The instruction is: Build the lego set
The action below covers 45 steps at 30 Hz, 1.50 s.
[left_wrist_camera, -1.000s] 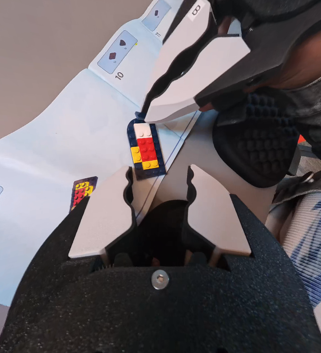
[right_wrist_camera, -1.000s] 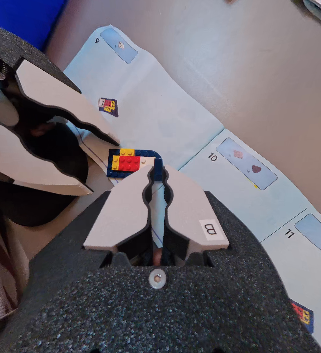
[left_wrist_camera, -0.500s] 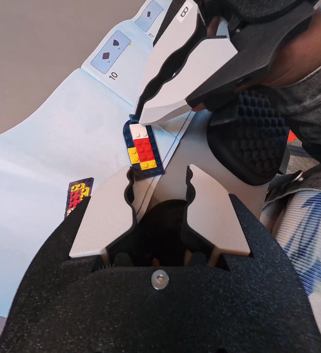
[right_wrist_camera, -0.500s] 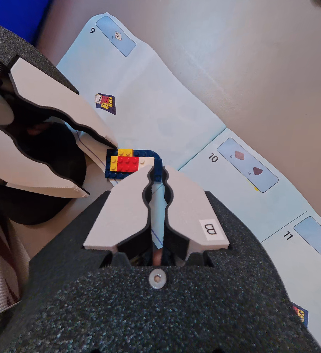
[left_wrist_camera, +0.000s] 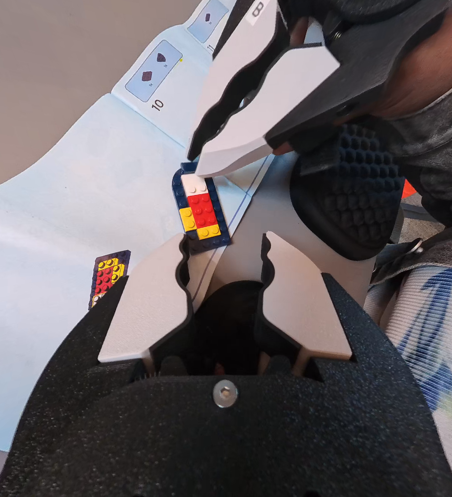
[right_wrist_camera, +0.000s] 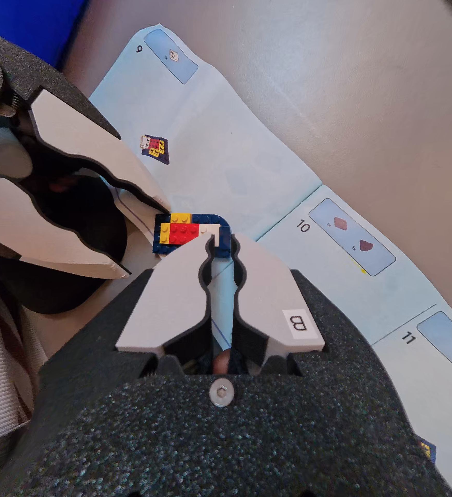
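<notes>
Right gripper: our right gripper (right_wrist_camera: 220,236) has its fingers only narrowly parted, tips down over the rounded end of the brick plate (right_wrist_camera: 181,231).
Between its tips: a small dark blue brick (right_wrist_camera: 224,242) sits on that end. A sliver of white shows between one finger and the brick, so we judge it straddled, not pinched.
Left gripper: our left gripper (left_wrist_camera: 223,236) is spread wide with nothing between the fingers. Its left fingertip (left_wrist_camera: 177,242) is at the near square corner of the plate; we cannot tell whether it touches.
Plate: dark blue, carrying red, yellow and white bricks, lying flat on the pale blue instruction sheet (left_wrist_camera: 71,188) near the sheet's edge.
Long axis: it runs from one gripper to the other, square end toward the left gripper, rounded end under the right.
Nearer: both are at the plate; only the right has its tips over it.
Around: a printed picture of the model (left_wrist_camera: 109,274) lies just left of the left gripper, on the grey table (left_wrist_camera: 31,53).
</notes>
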Tool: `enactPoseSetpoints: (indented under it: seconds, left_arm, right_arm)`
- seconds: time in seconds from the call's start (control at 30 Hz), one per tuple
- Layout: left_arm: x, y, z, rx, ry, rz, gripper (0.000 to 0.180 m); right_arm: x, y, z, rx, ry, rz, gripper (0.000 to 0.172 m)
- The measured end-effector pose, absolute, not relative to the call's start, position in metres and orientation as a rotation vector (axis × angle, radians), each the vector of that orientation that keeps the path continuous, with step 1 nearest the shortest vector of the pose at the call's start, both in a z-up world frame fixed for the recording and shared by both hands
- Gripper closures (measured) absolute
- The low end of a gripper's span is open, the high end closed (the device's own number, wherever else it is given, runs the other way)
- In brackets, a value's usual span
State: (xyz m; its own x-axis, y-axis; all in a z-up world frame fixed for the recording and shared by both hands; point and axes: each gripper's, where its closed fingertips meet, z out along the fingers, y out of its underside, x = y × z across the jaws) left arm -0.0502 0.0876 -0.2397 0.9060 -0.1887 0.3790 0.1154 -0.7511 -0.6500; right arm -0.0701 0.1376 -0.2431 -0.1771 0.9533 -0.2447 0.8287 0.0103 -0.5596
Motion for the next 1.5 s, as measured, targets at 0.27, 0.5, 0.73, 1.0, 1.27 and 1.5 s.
enactPoseSetpoints:
  seconds: [0.27, 0.5, 0.73, 1.0, 1.27, 1.5]
  left_arm:
    - [-0.055, 0.091, -0.237, -2.352, 0.063, -0.458, 0.123]
    - [-0.059, 0.099, -0.235, -2.356, 0.046, -0.346, 0.127]
    - [-0.062, 0.105, -0.252, -2.486, 0.088, -0.108, 0.129]
    - [-0.064, 0.104, -0.253, -2.513, 0.074, -0.077, 0.130]
    - [-0.069, 0.103, -0.254, -2.523, 0.075, -0.048, 0.141]
    - [-0.067, 0.101, -0.253, -2.522, 0.111, -0.042, 0.134]
  right_arm:
    - [-0.067, 0.147, -0.215, -1.821, -1.972, 1.108, 0.160]
    - [-0.057, 0.155, -0.198, -1.753, -1.878, 1.249, 0.160]
    - [-0.045, 0.165, -0.191, -1.701, -1.825, 1.336, 0.160]
    - [-0.037, 0.174, -0.193, -1.689, -1.831, 1.356, 0.160]
    - [-0.037, 0.175, -0.196, -1.698, -1.820, 1.365, 0.160]
    - [-0.038, 0.175, -0.196, -1.701, -1.812, 1.364, 0.160]
